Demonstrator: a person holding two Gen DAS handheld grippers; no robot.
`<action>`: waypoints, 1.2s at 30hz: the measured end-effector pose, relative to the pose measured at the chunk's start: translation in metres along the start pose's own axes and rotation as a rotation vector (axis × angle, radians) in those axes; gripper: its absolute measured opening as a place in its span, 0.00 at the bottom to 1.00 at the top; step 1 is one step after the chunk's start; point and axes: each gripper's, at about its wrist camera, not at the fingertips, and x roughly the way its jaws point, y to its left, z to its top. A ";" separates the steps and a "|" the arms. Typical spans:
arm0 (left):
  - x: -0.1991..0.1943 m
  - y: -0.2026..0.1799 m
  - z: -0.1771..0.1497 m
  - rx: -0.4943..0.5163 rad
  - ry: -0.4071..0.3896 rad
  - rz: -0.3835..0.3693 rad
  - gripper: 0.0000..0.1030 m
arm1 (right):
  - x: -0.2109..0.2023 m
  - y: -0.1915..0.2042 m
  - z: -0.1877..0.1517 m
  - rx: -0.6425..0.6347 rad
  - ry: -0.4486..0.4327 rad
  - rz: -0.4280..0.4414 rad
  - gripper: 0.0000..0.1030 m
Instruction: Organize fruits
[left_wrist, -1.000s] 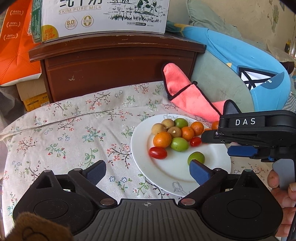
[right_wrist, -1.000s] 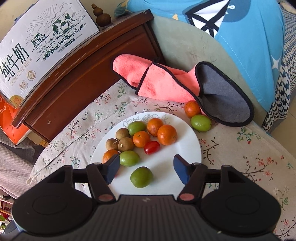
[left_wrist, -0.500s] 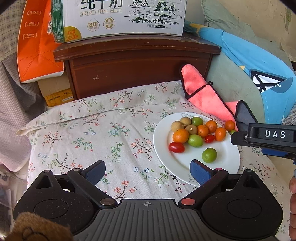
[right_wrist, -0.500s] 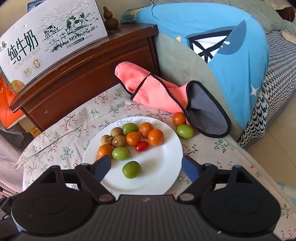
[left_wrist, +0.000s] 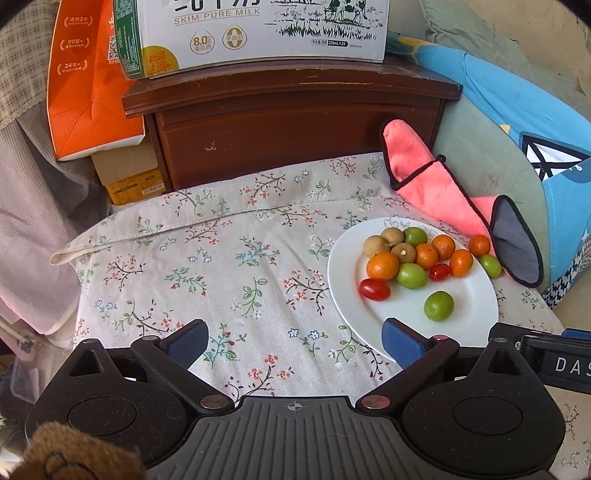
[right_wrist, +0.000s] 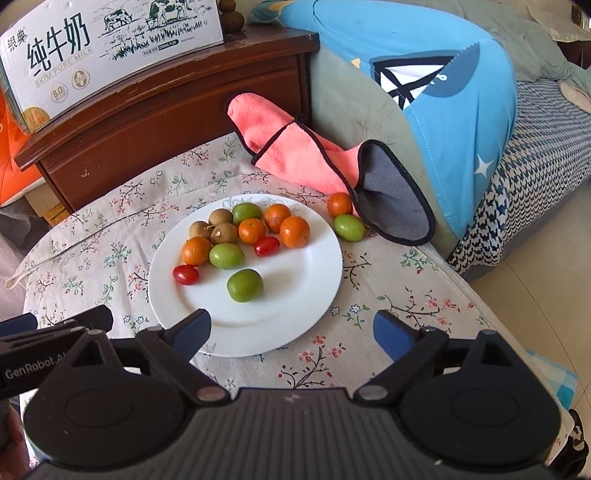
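Both the left gripper (left_wrist: 295, 341) and the right gripper (right_wrist: 291, 332) hover side by side, jaws spread wide, holding nothing.

Milk carton (left_wrist: 255, 33) top cut off by frame.

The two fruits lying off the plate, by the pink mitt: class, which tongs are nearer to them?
Right. The right tongs hang open over the plate's near rim, with the orange and green fruit beyond its far right edge. The left tongs are open over the cloth, left of the plate.

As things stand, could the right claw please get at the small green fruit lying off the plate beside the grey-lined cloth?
Probably yes: the right claw is open and empty, and nothing covers the green fruit.
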 end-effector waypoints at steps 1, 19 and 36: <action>0.002 -0.001 0.000 0.004 0.007 0.004 0.98 | 0.002 -0.001 0.000 0.011 0.013 -0.003 0.92; 0.028 -0.016 0.000 0.027 0.072 0.041 0.98 | 0.024 -0.003 0.001 0.021 0.071 -0.066 0.95; 0.033 -0.020 -0.002 0.038 0.096 0.060 0.98 | 0.029 0.001 0.001 -0.019 0.061 -0.106 0.96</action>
